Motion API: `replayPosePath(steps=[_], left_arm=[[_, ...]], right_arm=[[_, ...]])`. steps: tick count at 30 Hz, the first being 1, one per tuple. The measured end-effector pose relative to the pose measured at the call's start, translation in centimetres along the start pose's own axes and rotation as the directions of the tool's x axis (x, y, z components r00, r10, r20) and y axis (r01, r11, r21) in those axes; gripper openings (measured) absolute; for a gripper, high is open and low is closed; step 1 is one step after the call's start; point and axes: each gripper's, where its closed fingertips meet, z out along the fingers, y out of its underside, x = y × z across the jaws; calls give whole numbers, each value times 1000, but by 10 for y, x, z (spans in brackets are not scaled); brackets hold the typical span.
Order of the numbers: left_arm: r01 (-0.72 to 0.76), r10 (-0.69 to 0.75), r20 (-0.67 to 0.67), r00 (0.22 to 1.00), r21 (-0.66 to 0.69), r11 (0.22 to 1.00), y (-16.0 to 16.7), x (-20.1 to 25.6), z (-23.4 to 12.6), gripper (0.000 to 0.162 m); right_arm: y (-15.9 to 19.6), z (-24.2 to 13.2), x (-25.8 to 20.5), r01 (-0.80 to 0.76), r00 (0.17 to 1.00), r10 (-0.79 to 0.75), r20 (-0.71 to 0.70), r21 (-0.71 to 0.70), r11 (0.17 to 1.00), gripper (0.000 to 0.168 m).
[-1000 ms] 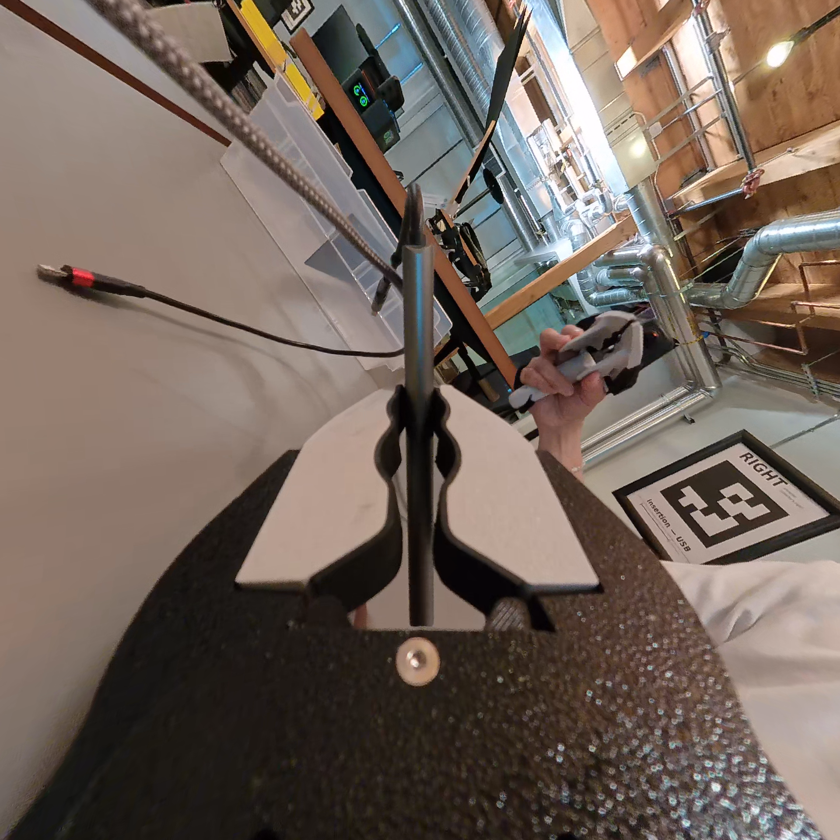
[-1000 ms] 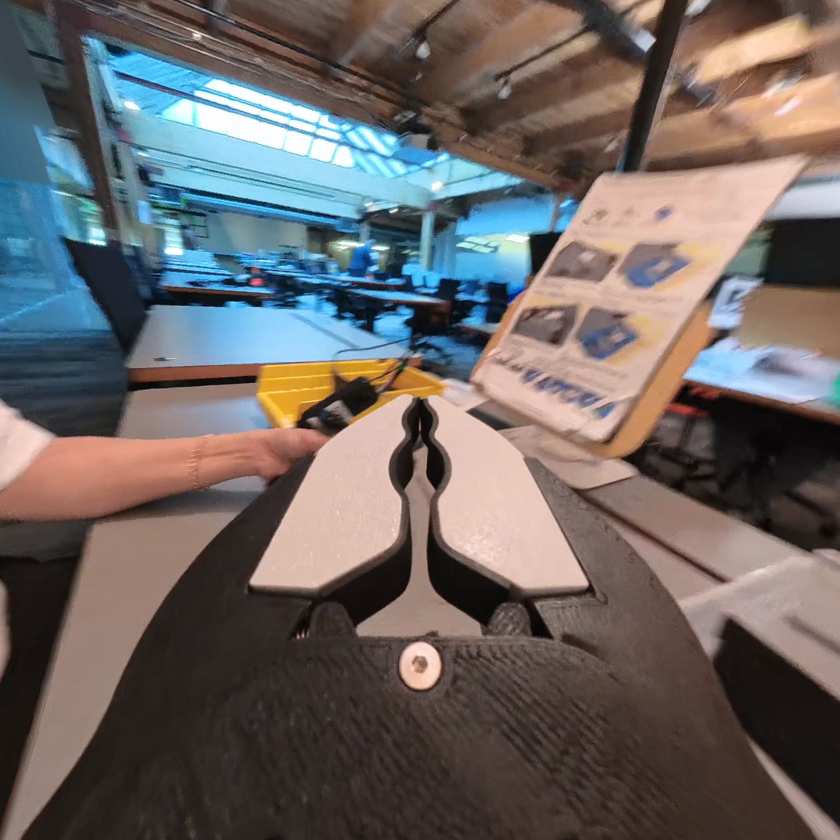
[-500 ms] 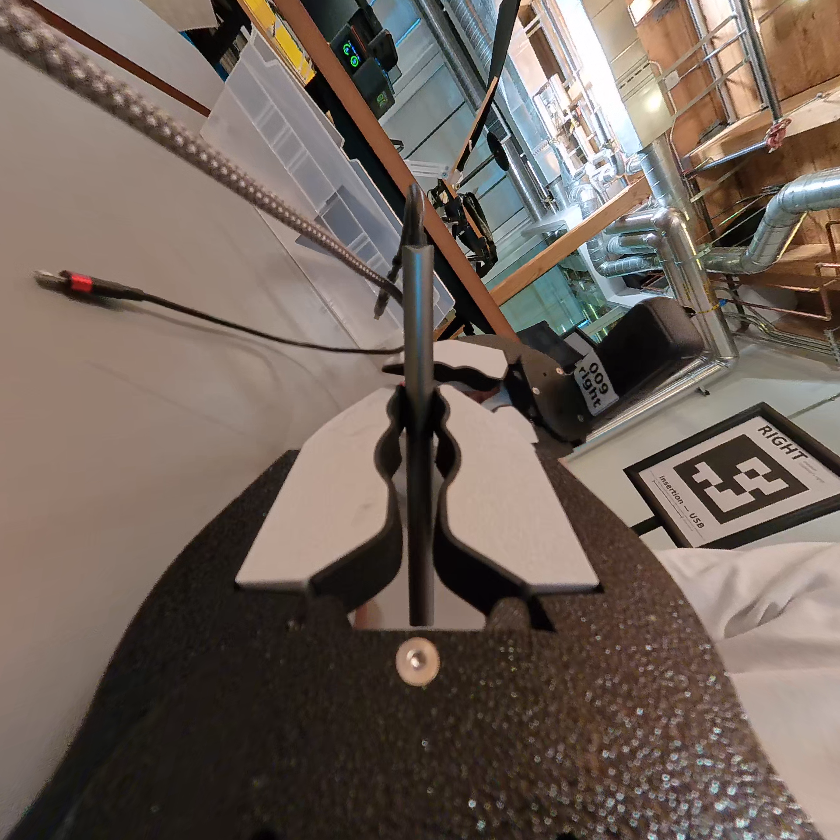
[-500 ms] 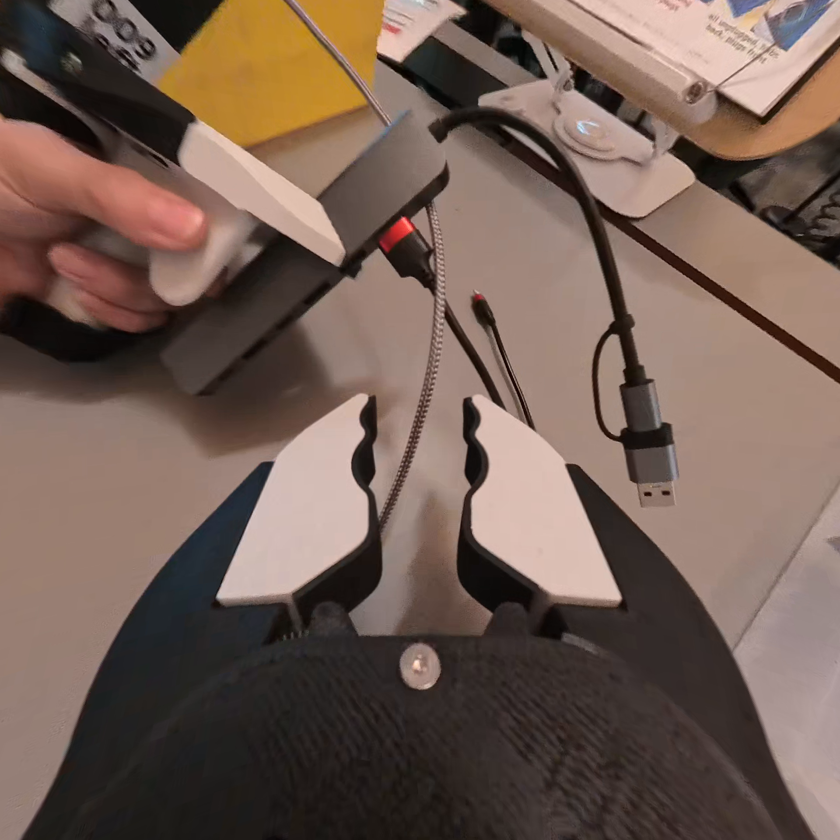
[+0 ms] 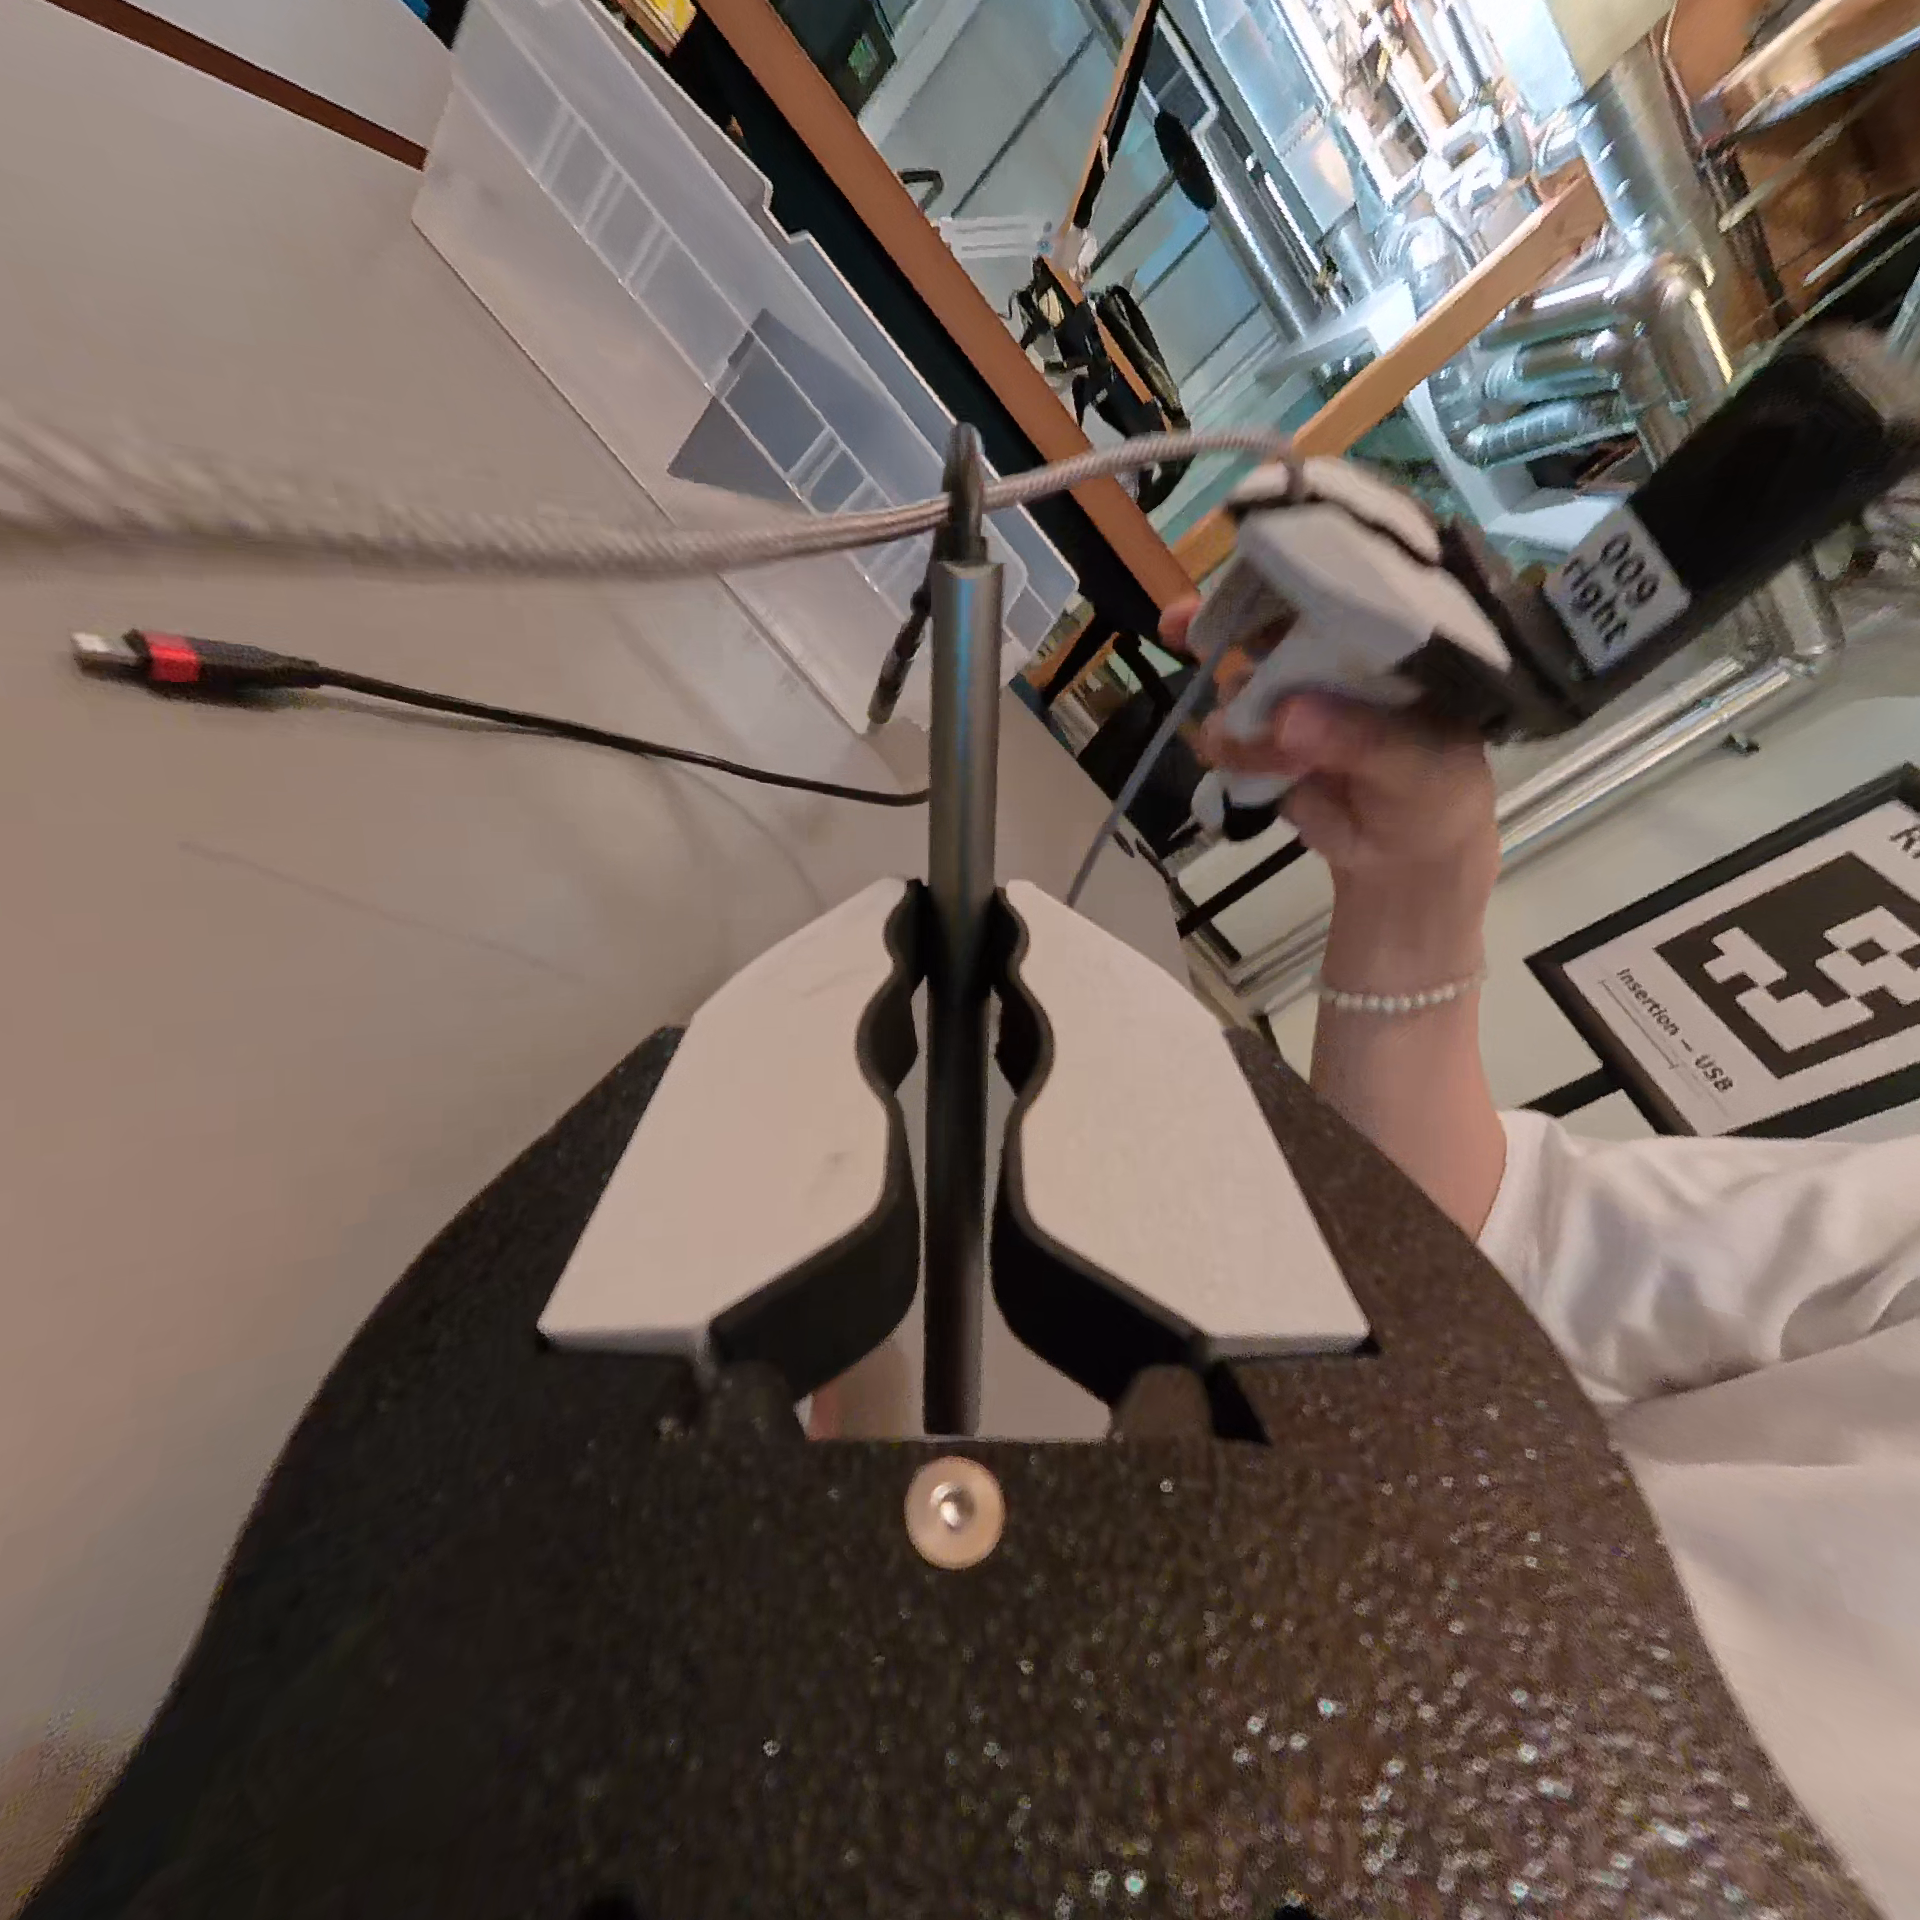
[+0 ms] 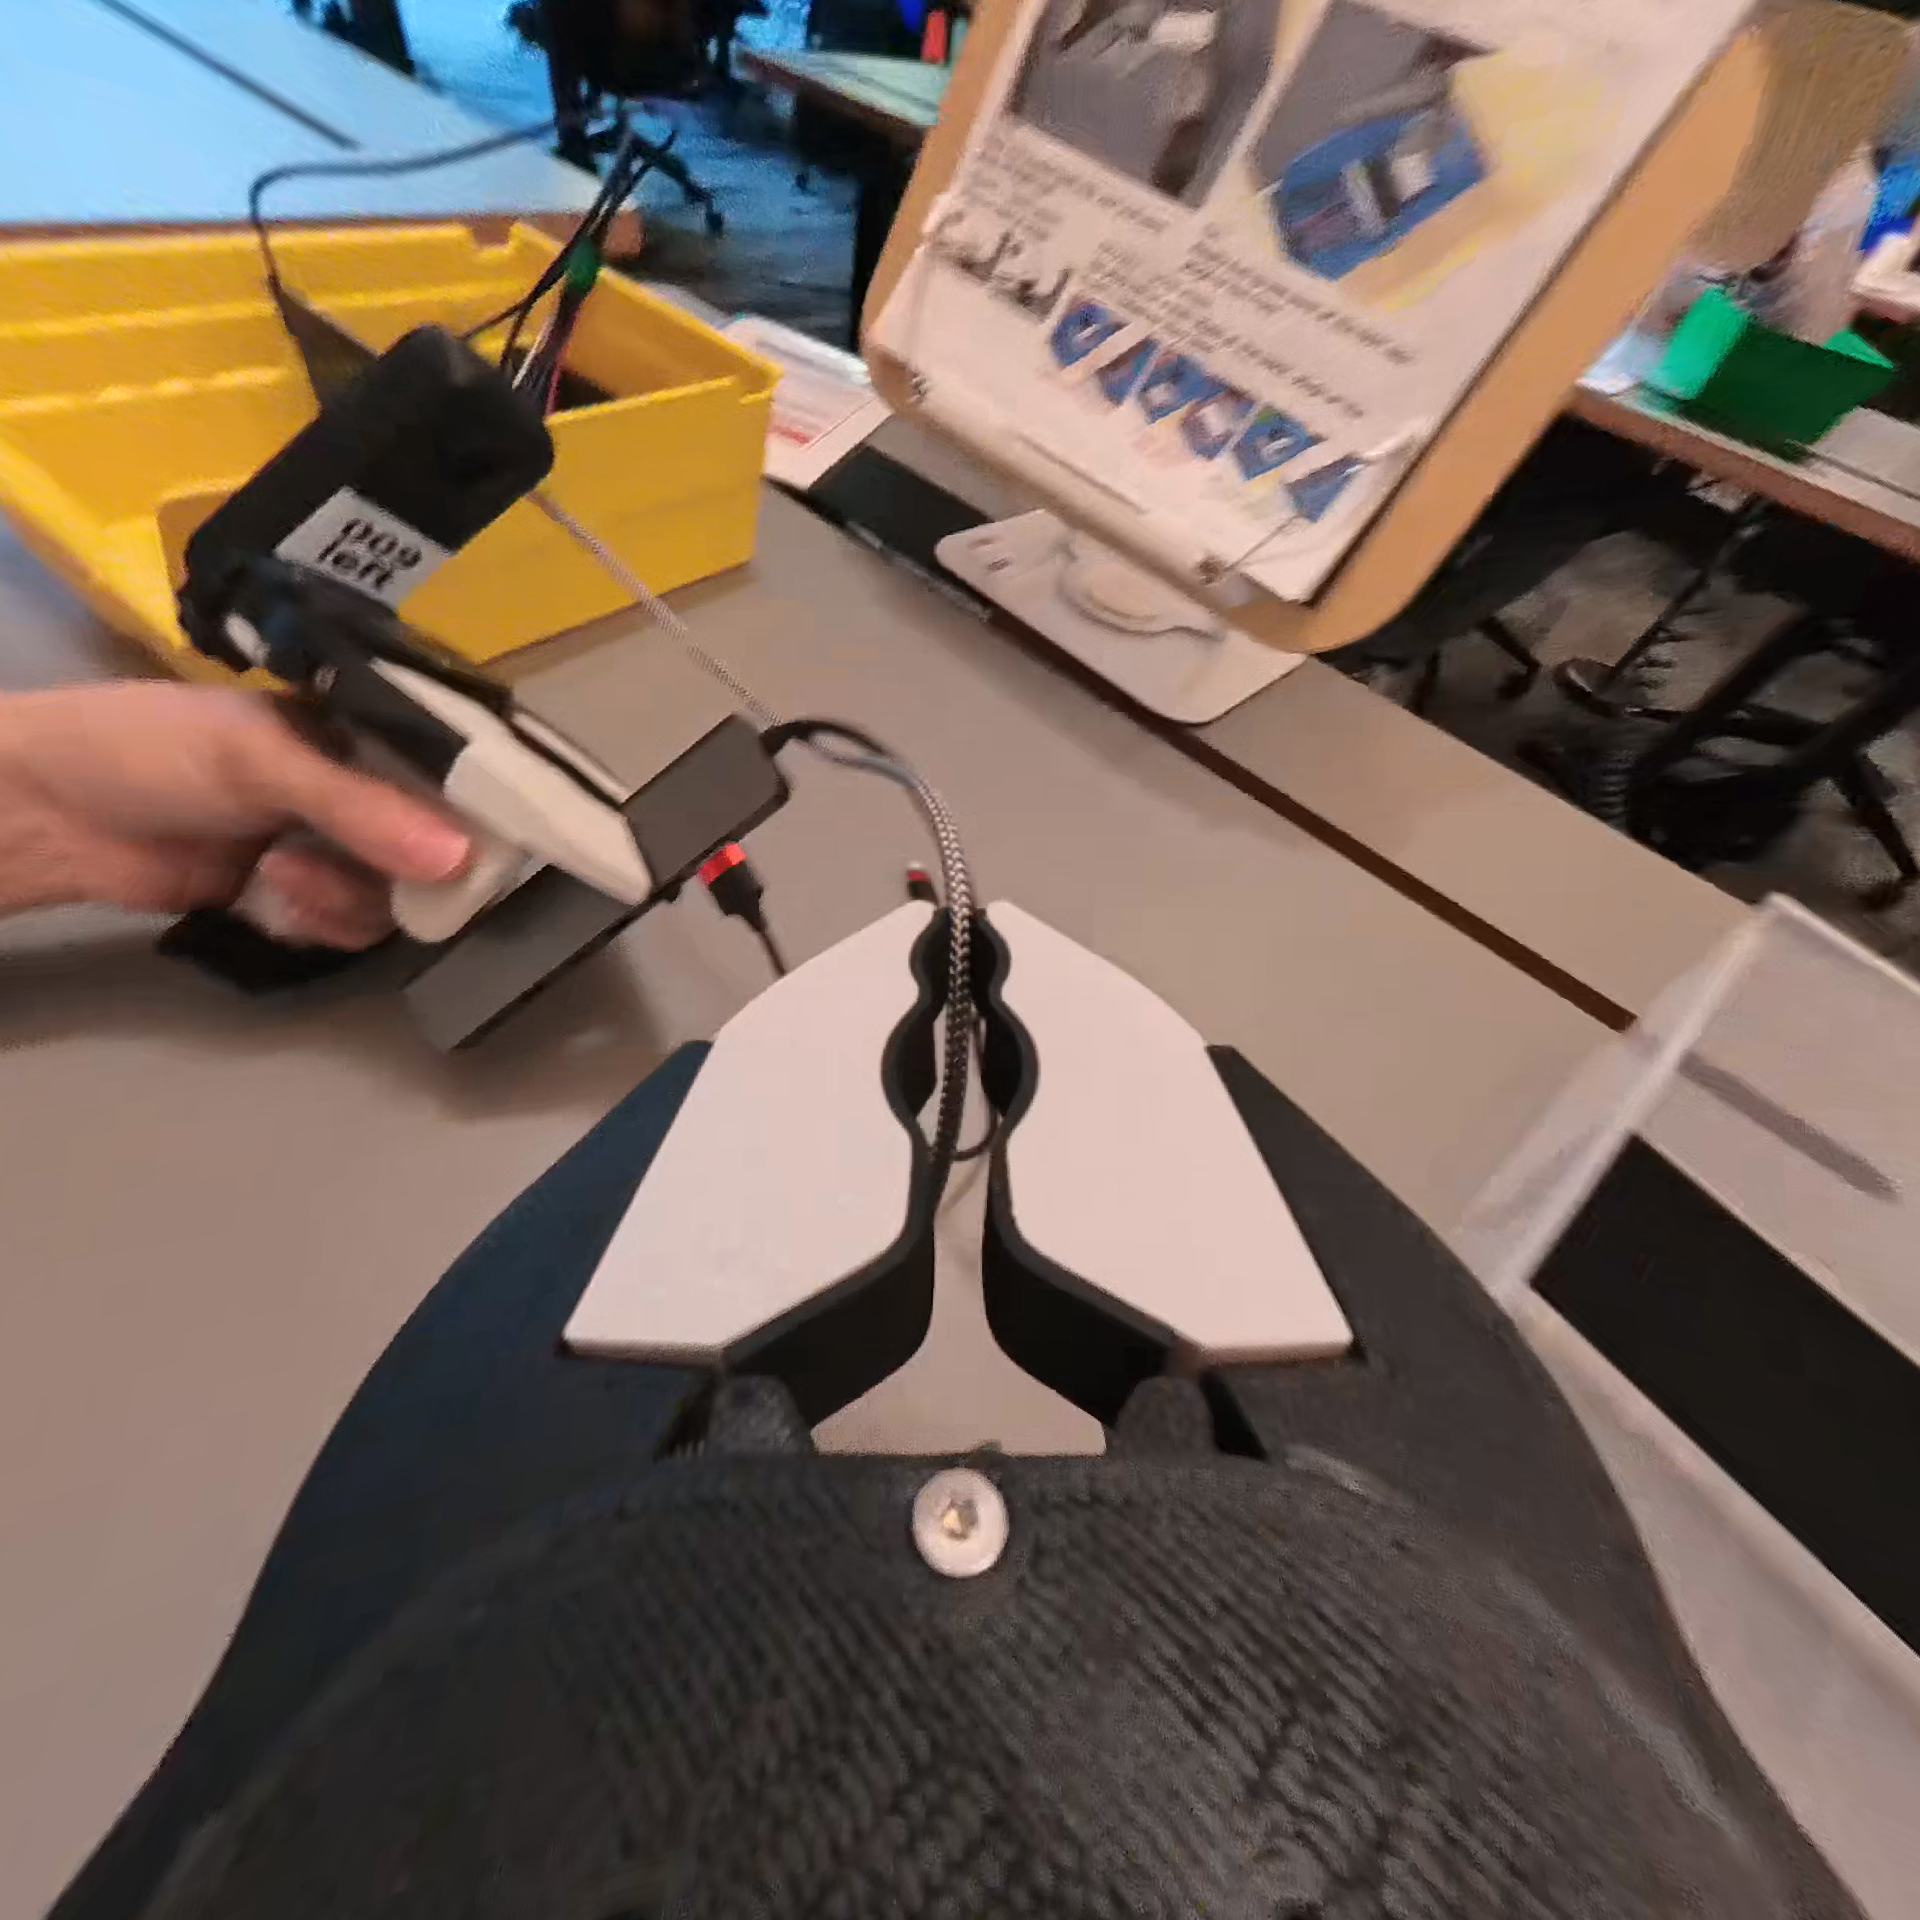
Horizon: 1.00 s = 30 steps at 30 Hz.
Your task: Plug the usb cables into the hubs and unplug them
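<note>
The grey matte bench [image 6: 312, 1195] is seen beneath both grippers, with a yellow plastic divided bin [image 6: 644, 457] far ahead and left of the right jaws, a tilted instruction board on a white stand [image 6: 1226, 343] ahead of them and a clear plastic organiser box [image 5: 665, 312] ahead of the left jaws; an open workshop lies beyond. The flat dark grey metal USB hub [image 5: 964, 831] is clamped edge-on in the left gripper [image 5: 961, 914], its jaws closed on it. A silver-and-black braided cable [image 6: 951, 997] is pinched in the nearly closed jaws of the right gripper [image 6: 956, 935]. A black cable with a red-collared USB plug [image 5: 166, 660] lies loose on the bench, left of the left jaws. An unplugging or repositioning step is judged to be in hand; next, a firm hold nearer the connector would be called for.
</note>
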Motion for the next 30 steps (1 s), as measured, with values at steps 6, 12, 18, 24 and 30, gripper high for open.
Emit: replayPosePath(steps=[6,12,18,24,30], left_arm=[[-37,38,9,999,-67,997,11,0,6,10],[-11,13,24,1000,-66,998,12,-6,5,10],[23,-22,30,999,-34,999,8,-10,2,9],[38,-38,26,999,-23,999,7,-12,1,9],[57,-57,25,998,2,998,3,-14,-1,9]], right_arm=[[-44,-47,64,-2,965,47,-259,173,985,3],[-113,-119,114,59,910,130,-393,434,899,3],[-183,-176,160,121,890,142,-432,526,842,3],[-247,-199,227,174,856,87,-510,442,880,3],[-296,-206,258,191,853,29,-521,363,912,3]])
